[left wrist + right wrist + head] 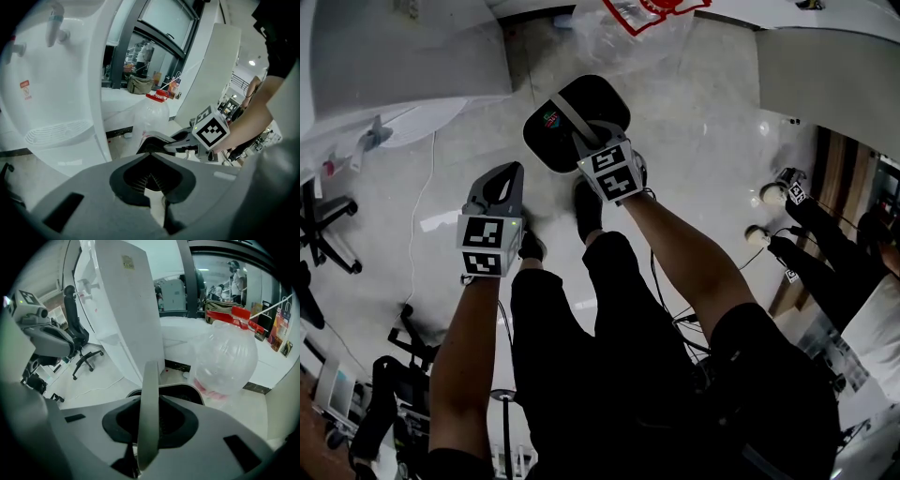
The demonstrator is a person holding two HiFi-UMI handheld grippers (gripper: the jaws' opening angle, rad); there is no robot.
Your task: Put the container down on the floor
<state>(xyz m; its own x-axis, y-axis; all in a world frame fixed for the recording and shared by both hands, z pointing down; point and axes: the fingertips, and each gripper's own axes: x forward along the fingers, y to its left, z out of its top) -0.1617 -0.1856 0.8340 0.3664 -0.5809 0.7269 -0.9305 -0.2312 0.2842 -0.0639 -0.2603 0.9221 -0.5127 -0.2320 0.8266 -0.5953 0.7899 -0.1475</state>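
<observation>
The container is a round black pot with a grey strap handle, seen from above over the pale floor. My right gripper is shut on that handle. In the right gripper view the handle runs upright between the jaws, with the pot's dark rim behind it. I cannot tell whether the pot touches the floor. My left gripper hovers to the left of the pot, shut and holding nothing. From the left gripper view I see the container and the right gripper's marker cube.
A white water dispenser stands at the left. A large clear water bottle with a red cap lies just beyond the pot. An office chair is at the far left. Two other grippers and cables lie on the floor to the right.
</observation>
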